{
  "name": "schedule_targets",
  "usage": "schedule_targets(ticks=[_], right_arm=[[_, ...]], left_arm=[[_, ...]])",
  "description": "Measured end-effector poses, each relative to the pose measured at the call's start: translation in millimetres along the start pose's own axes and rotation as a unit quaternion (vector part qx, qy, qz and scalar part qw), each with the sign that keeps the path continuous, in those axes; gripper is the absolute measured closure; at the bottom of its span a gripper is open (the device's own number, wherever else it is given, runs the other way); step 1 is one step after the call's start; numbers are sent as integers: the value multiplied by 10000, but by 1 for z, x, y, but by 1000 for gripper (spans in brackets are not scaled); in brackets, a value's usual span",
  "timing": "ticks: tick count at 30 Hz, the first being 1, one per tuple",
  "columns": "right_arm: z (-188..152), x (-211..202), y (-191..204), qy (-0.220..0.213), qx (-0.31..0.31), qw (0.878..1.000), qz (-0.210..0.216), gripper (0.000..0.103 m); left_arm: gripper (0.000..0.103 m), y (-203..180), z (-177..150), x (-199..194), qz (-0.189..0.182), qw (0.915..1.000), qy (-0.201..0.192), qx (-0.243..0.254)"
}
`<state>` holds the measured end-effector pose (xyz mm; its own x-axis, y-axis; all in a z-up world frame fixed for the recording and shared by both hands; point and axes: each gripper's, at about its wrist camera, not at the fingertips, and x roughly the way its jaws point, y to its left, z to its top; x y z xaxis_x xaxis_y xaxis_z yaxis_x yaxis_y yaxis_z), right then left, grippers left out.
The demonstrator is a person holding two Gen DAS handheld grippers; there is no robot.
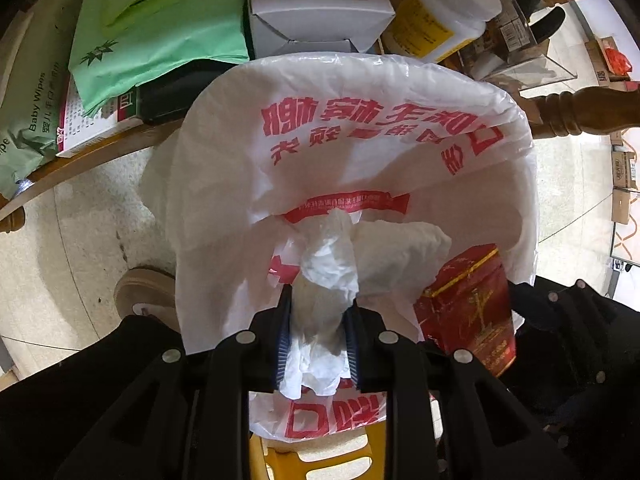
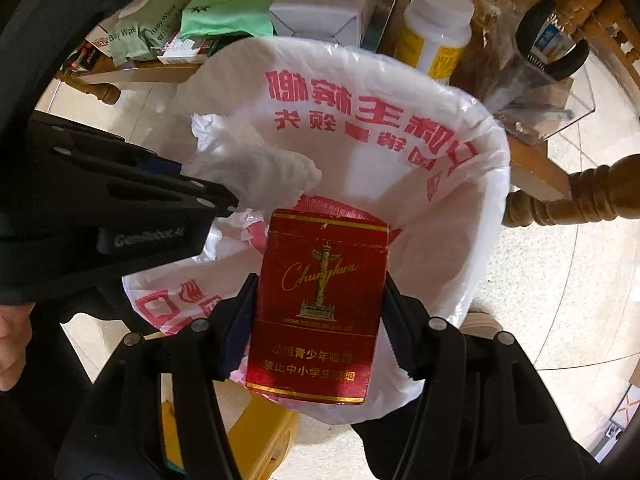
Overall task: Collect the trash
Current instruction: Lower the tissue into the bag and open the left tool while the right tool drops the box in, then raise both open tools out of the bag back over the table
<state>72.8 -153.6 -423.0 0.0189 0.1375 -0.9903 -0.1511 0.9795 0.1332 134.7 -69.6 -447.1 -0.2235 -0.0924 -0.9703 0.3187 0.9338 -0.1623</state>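
A bin lined with a white plastic bag with red print [image 1: 360,128] stands open below both grippers; it also shows in the right wrist view [image 2: 400,148]. My left gripper [image 1: 318,320] is shut on a crumpled white tissue [image 1: 332,264] and holds it over the bag's mouth. The tissue [image 2: 256,160] and the left gripper [image 2: 208,196] show in the right wrist view too. My right gripper [image 2: 316,308] is shut on a red cigarette pack [image 2: 320,304] and holds it over the bag, right of the tissue. The pack also shows in the left wrist view [image 1: 468,308].
Behind the bin, a wooden table [image 1: 100,152] holds green wipes packs [image 1: 152,28], a white box [image 1: 316,4], a white bottle with a yellow label [image 1: 444,12] and a clear knife holder [image 1: 528,40]. A yellow stool [image 2: 256,432] is underneath. A shoe [image 1: 140,292] is at left.
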Motion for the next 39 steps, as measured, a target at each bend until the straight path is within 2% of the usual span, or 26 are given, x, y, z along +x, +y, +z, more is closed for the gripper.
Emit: schedule_targets(ticks=[2, 3, 4, 6, 7, 25, 32, 36, 39], right_arm=[[0, 3, -2, 42, 14, 10000, 27, 45], [0, 2, -2, 44, 21, 10000, 41, 45], [-1, 3, -3, 30, 40, 10000, 47, 44], [-1, 5, -7, 59, 90, 9999, 27, 29], [0, 4, -9, 24, 155, 9999, 24, 26], [3, -11, -16, -179, 298, 9994, 44, 26], [-1, -15, -14, -223, 301, 9992, -111, 26], [-11, -30, -12, -283, 319, 9990, -94, 26], [-24, -59, -8, -479, 302, 9984, -5, 25]], left_arm=[[77, 0, 1, 1, 12, 10000, 8, -11], [72, 0, 1, 1, 26, 10000, 16, -6], [61, -1, 1, 1, 89, 10000, 24, 23], [43, -3, 2, 1, 220, 9997, 27, 73], [39, -4, 2, 0, 297, 9995, -18, 101], [36, -6, -1, -9, 453, 9987, -162, 149], [34, -7, -6, -18, 533, 9980, -287, 156], [33, -5, -18, -27, 561, 9978, -310, 158], [32, -2, -37, -42, 540, 9979, -347, 127]])
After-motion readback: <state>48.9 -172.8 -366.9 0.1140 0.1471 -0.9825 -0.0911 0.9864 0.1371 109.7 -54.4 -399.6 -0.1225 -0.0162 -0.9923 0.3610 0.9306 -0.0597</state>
